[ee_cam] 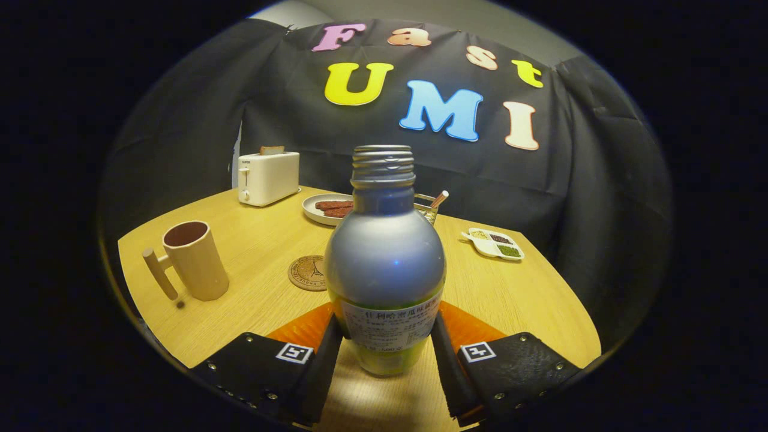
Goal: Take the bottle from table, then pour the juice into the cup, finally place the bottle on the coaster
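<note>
I see the round wooden table (258,252) taking up most of what lies ahead of me, with the black cloth wall behind it. The bottle (384,264) stands upright between the fingers of my gripper (387,354), near the table's near edge; it has no cap on, its threaded neck is bare, its upper body is silvery and a paper label wraps its lower part over green below. Both fingers sit against the bottle's sides at label height, so I read the gripper as clamped on the bottle. I cannot tell whether the bottle's base rests on the table or is lifted just clear of it.

Next in size, the white toaster (267,177) stands at the far left edge of the table, a slice of bread showing in its slot. The beige cup (195,259), with a peg-like handle on its left side, stands upright towards the left edge, well apart from the bottle, and its mouth is open. A white plate (317,211) holding brown pieces sits near the far edge, partly hidden behind the bottle. Just right of the bottle's neck, a small wire basket (427,209) with a stick leaning in it peeks out. A small white divided dish (493,245) with seeds lies towards the right edge. The round coaster (307,273) lies flat just left of the bottle, between it and the cup.
</note>
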